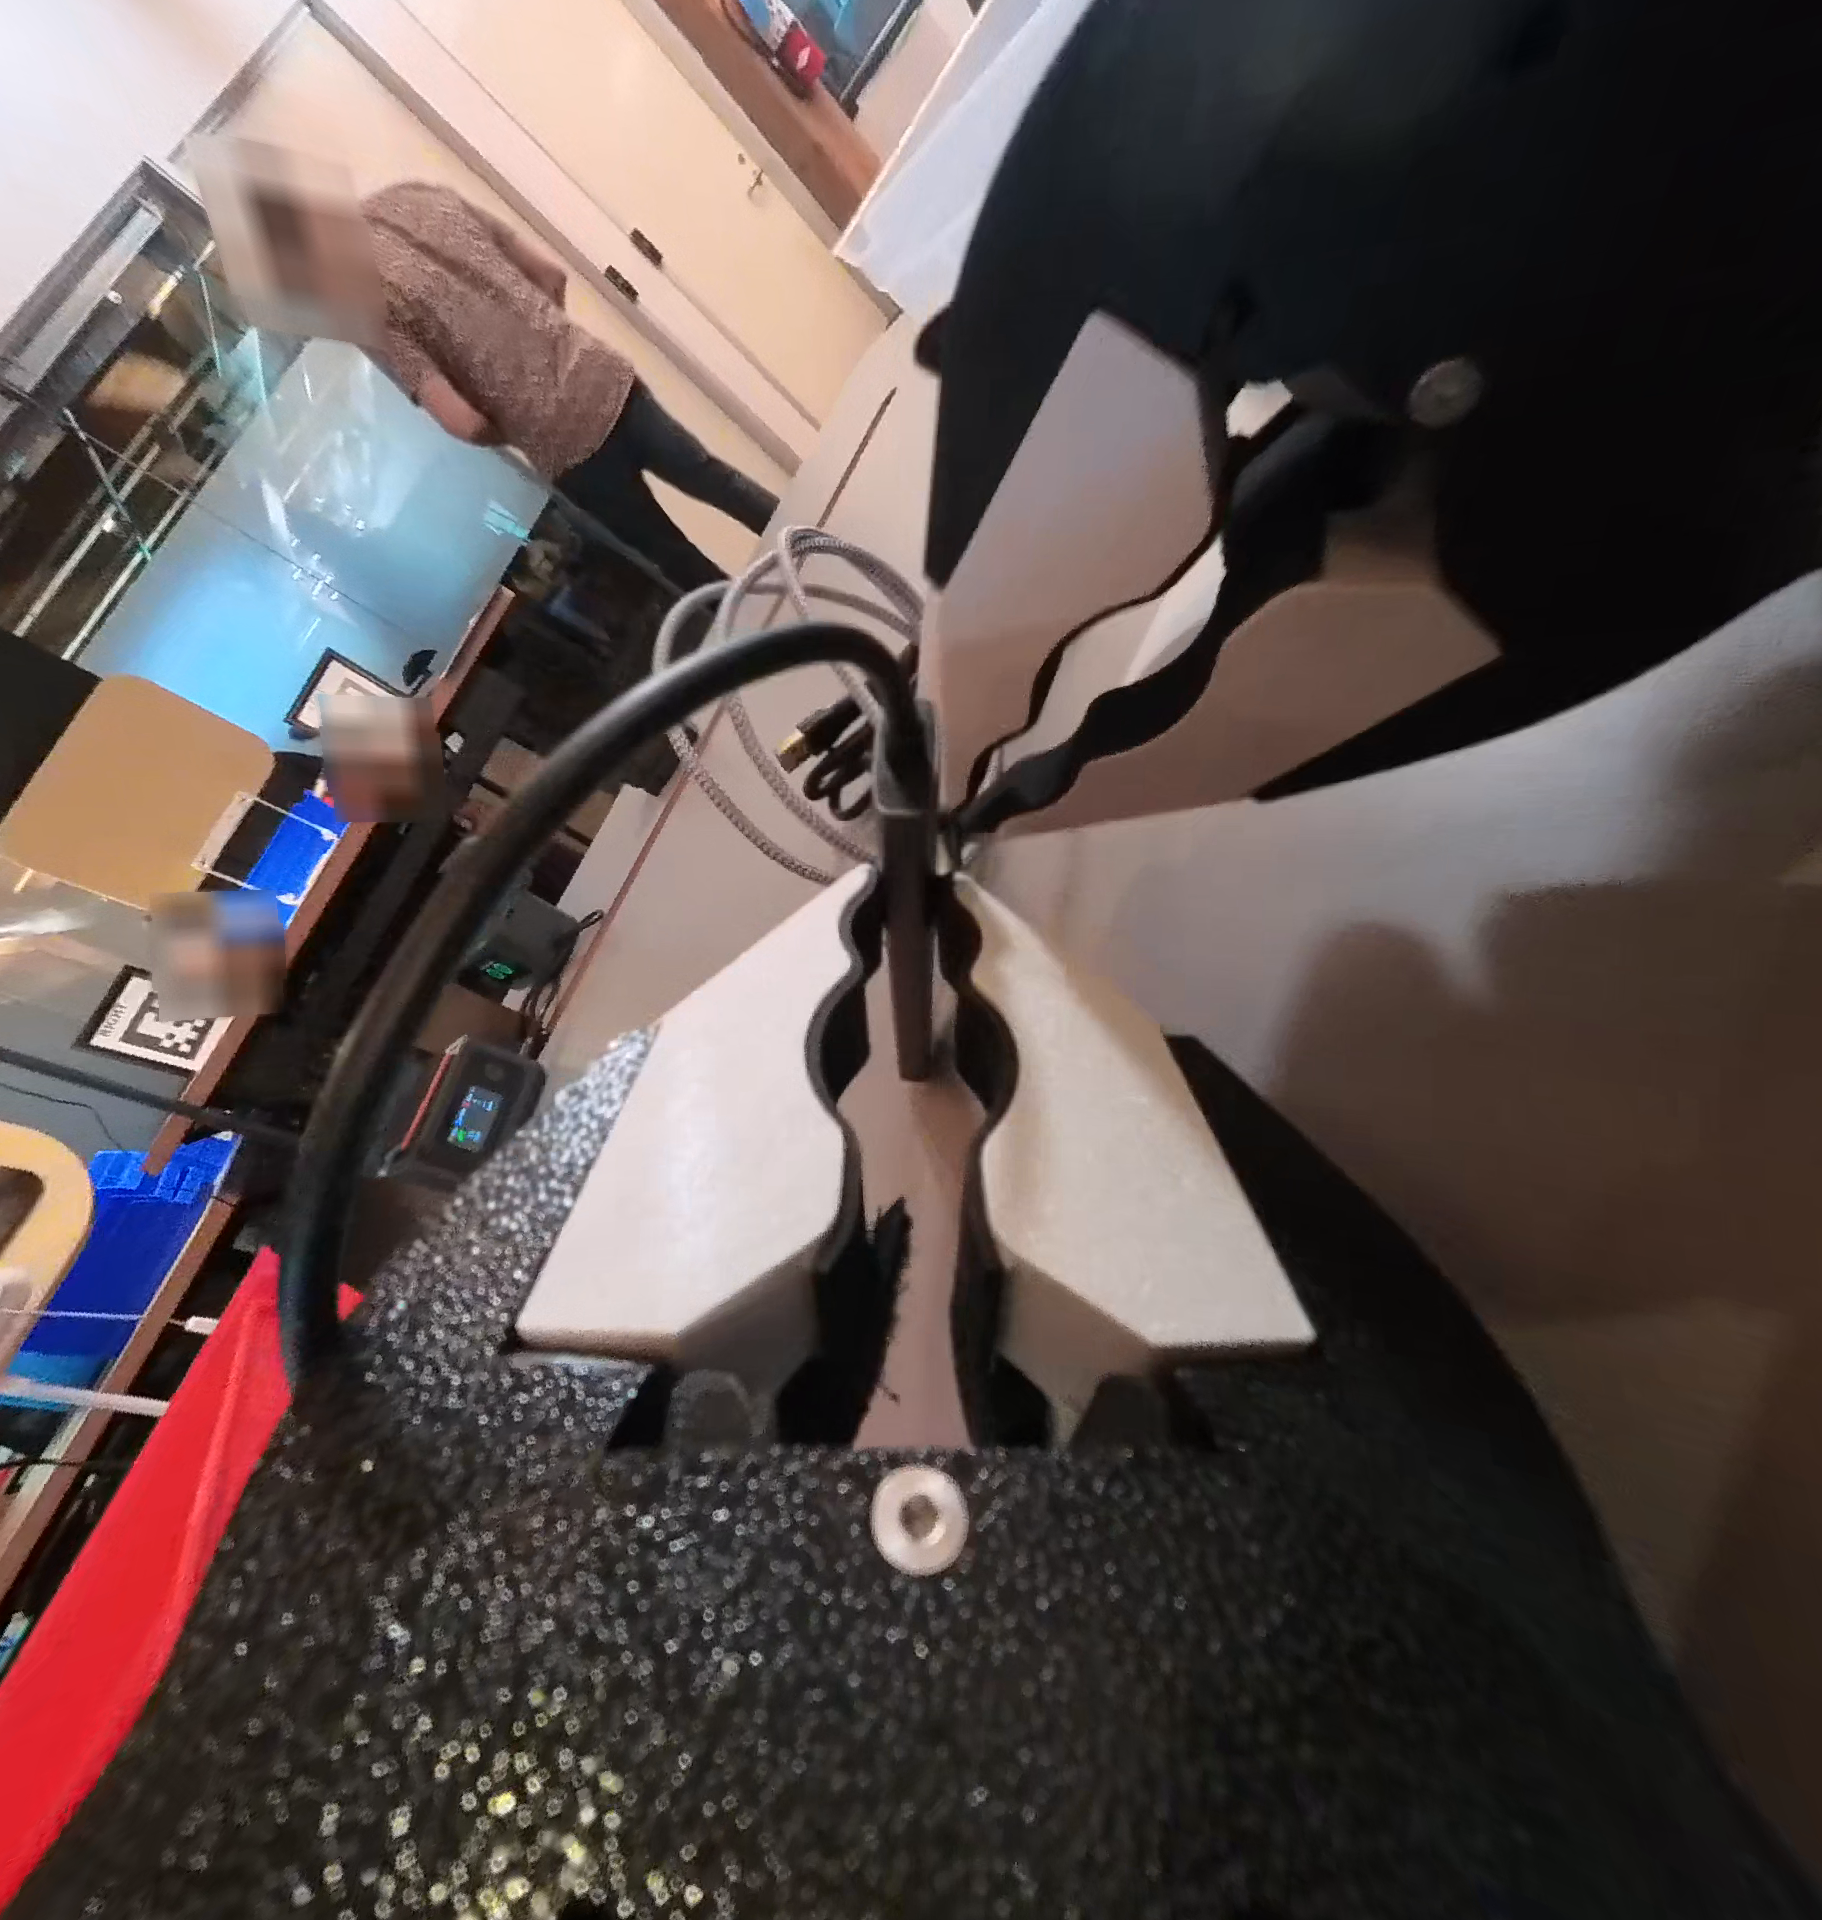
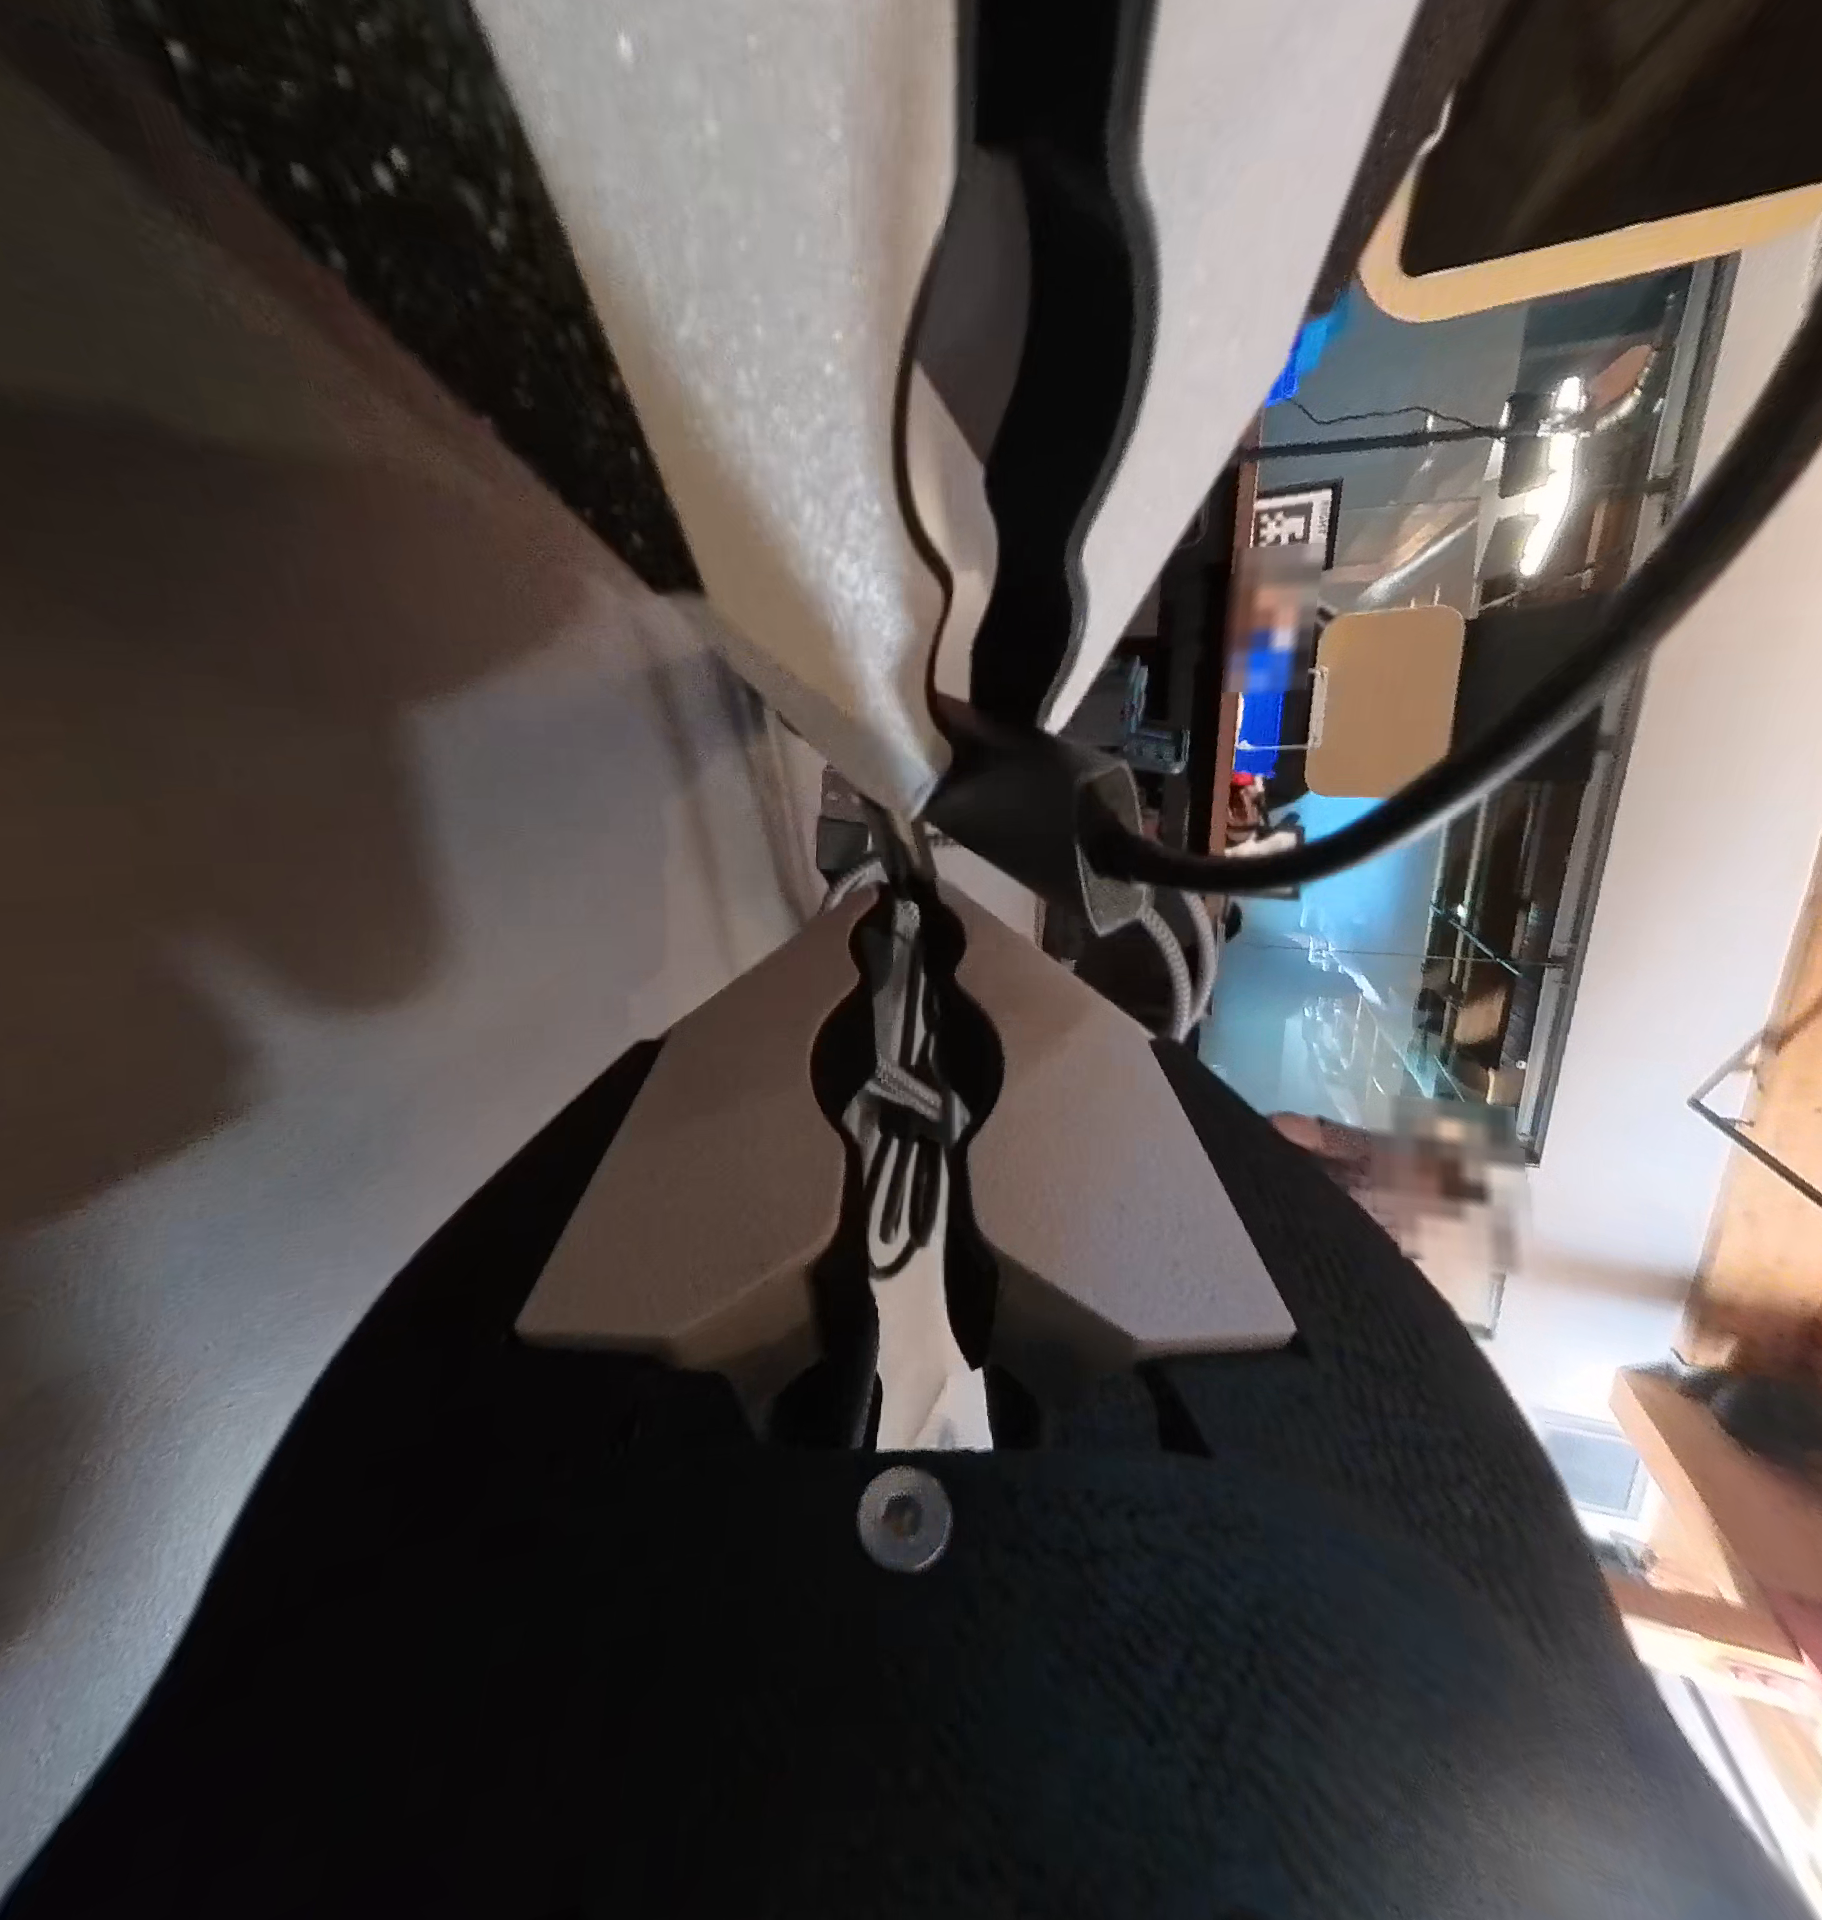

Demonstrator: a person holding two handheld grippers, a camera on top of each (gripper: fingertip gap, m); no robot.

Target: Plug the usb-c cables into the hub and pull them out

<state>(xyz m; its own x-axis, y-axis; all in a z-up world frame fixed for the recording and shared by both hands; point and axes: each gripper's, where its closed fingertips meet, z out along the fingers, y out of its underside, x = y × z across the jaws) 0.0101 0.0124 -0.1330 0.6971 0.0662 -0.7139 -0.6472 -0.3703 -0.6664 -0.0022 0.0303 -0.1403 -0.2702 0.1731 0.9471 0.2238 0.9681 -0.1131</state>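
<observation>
In the left wrist view my left gripper (image 1: 912, 883) is shut on the thin dark grey hub (image 1: 912, 997), seen edge-on between its wavy pads. The hub's black cable (image 1: 450, 935) arcs up and away to the left. My right gripper (image 1: 964, 821) comes in from the upper right, tips shut tight against the hub's far end on a small plug that is mostly hidden. A grey braided cable (image 1: 782, 582) loops behind. In the right wrist view my right gripper (image 2: 912, 904) meets the left gripper (image 2: 948, 758), which holds the hub (image 2: 1032, 800).
Both grippers hover over a white table (image 1: 1302, 987). A gold-tipped plug (image 1: 803, 740) and cable loops lie behind the hub. A person in a brown top (image 1: 491, 332) stands far back left. A small device with a lit screen (image 1: 471, 1112) and wooden chairs (image 1: 128, 790) are at left. Left and right tips are no more than a few centimetres apart.
</observation>
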